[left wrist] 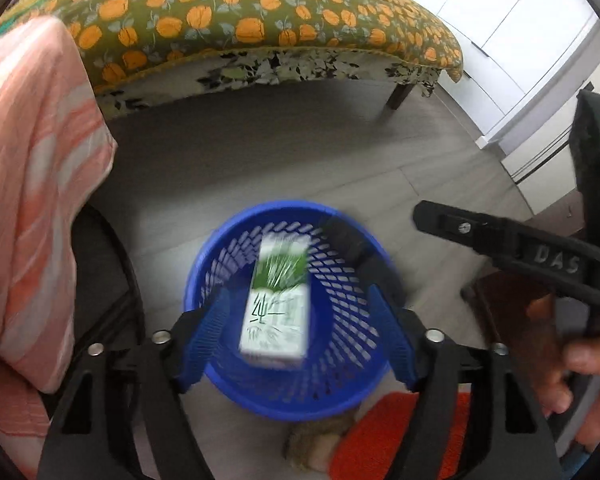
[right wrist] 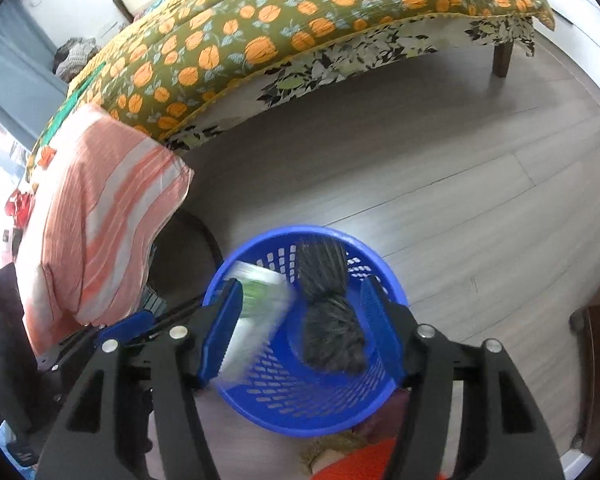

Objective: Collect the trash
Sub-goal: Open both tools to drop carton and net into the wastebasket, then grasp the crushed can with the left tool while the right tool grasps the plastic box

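A blue mesh basket (left wrist: 236, 384) stands on the grey floor right under both grippers. Blurred, a green and white carton (left wrist: 276, 300) hangs loose over the basket's mouth between the blue pads of my left gripper (left wrist: 298, 296), which stands open with gaps on both sides of the carton. In the right wrist view a dark grey fuzzy bundle (right wrist: 328, 320) is over the basket (right wrist: 312, 232) between the pads of my right gripper (right wrist: 300, 284). The pads do not press on it. The carton (right wrist: 260, 300) shows at its left.
A bed with an orange-patterned quilt (left wrist: 240, 12) fills the far side, its wooden leg (left wrist: 398, 94) at the right. A pink striped cloth (left wrist: 32, 184) hangs at the left. An orange mat (left wrist: 380, 436) lies near the basket. A person's hand (left wrist: 580, 384) holds the right gripper.
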`<state>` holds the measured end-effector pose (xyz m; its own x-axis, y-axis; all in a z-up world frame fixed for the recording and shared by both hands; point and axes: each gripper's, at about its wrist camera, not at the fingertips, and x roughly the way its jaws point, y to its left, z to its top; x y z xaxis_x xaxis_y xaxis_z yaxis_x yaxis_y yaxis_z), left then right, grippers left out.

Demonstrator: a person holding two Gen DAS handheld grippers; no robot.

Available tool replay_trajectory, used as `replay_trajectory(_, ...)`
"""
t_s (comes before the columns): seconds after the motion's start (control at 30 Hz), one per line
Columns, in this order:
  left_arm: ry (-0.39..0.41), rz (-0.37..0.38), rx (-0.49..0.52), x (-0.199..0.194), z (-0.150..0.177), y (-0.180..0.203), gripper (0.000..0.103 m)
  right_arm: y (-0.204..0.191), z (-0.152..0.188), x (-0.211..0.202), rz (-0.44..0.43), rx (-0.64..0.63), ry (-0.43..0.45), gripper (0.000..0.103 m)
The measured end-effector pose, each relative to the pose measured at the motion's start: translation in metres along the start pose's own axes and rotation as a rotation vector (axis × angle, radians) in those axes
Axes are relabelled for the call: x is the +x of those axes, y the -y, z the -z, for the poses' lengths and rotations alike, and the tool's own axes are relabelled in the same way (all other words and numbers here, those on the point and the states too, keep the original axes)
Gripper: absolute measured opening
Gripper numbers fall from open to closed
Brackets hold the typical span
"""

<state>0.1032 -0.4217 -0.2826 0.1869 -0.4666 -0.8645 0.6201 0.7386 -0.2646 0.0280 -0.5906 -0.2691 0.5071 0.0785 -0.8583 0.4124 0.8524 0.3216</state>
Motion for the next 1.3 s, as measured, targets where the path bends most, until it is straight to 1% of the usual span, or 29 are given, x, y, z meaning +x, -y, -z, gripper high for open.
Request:
replay_trajectory(0.1,0.057,0.012,0.034,-0.020,0.003,0.007,0.088,0.001,-0.001,-0.012,-0.006,0.019,0.041,0.069)
replay_trajectory(0.17,0.107,0.014,0.070,-0.041,0.007,0.016,0.094,-0.004,-0.003,-0.018,-0.002,0.012,0.071,0.075)
replay_trajectory(0.23,0.156,0.025,0.109,-0.068,0.012,0.024,0.098,-0.014,-0.005,-0.029,0.003,-0.010,0.128,0.082)
replay_trajectory(0.27,0.172,0.031,0.119,-0.078,0.016,0.026,0.098,-0.018,-0.005,-0.035,0.006,-0.020,0.155,0.084)
replay_trajectory(0.3,0.186,0.038,0.128,-0.090,0.018,0.027,0.098,-0.027,-0.005,-0.044,0.011,-0.039,0.201,0.087)
replay_trajectory(0.37,0.201,0.067,0.127,-0.117,0.027,0.027,0.098,-0.037,-0.003,-0.055,0.018,-0.062,0.262,0.090)
replay_trajectory(0.4,0.203,0.086,0.133,-0.128,0.032,0.026,0.098,-0.046,-0.001,-0.064,0.023,-0.078,0.314,0.093)
replay_trajectory(0.43,0.210,0.119,0.147,-0.141,0.037,0.022,0.098,-0.051,0.000,-0.069,0.028,-0.086,0.345,0.096)
replay_trajectory(0.47,0.226,0.136,0.154,-0.154,0.044,0.016,0.098,-0.056,0.002,-0.074,0.037,-0.092,0.376,0.097)
replay_trajectory(0.5,0.250,0.135,0.155,-0.169,0.053,0.008,0.098,-0.066,0.005,-0.079,0.058,-0.104,0.414,0.098)
replay_trajectory(0.53,0.264,0.128,0.153,-0.177,0.058,0.000,0.098,-0.071,0.006,-0.081,0.069,-0.115,0.430,0.098)
replay_trajectory(0.63,0.293,0.035,0.134,-0.204,0.078,-0.037,0.098,-0.097,0.014,-0.081,0.082,-0.177,0.463,0.098)
replay_trajectory(0.7,0.304,-0.056,0.100,-0.219,0.089,-0.066,0.098,-0.115,0.025,-0.081,0.060,-0.209,0.472,0.098)
replay_trajectory(0.77,0.306,-0.135,0.037,-0.236,0.103,-0.105,0.098,-0.141,0.039,-0.076,0.030,-0.254,0.457,0.098)
replay_trajectory(0.8,0.304,-0.158,0.010,-0.241,0.107,-0.121,0.098,-0.157,0.048,-0.075,0.013,-0.284,0.452,0.098)
replay_trajectory(0.93,0.291,-0.276,-0.154,-0.260,0.135,-0.205,0.098,-0.239,0.086,-0.070,-0.078,-0.473,0.425,0.098)
replay_trajectory(1.0,0.288,-0.312,-0.225,-0.268,0.145,-0.236,0.098,-0.276,0.102,-0.068,-0.115,-0.554,0.412,0.097)
replay_trajectory(1.13,0.277,-0.349,-0.298,-0.285,0.156,-0.280,0.098,-0.354,0.122,-0.053,-0.191,-0.677,0.328,0.098)
replay_trajectory(1.17,0.274,-0.357,-0.305,-0.287,0.157,-0.291,0.098,-0.363,0.124,-0.049,-0.199,-0.691,0.315,0.098)
replay_trajectory(1.2,0.266,-0.365,-0.305,-0.290,0.156,-0.301,0.098,-0.380,0.128,-0.043,-0.208,-0.718,0.294,0.098)
replay_trajectory(1.3,0.242,-0.391,-0.294,-0.290,0.146,-0.323,0.098,-0.405,0.138,-0.029,-0.208,-0.758,0.262,0.097)
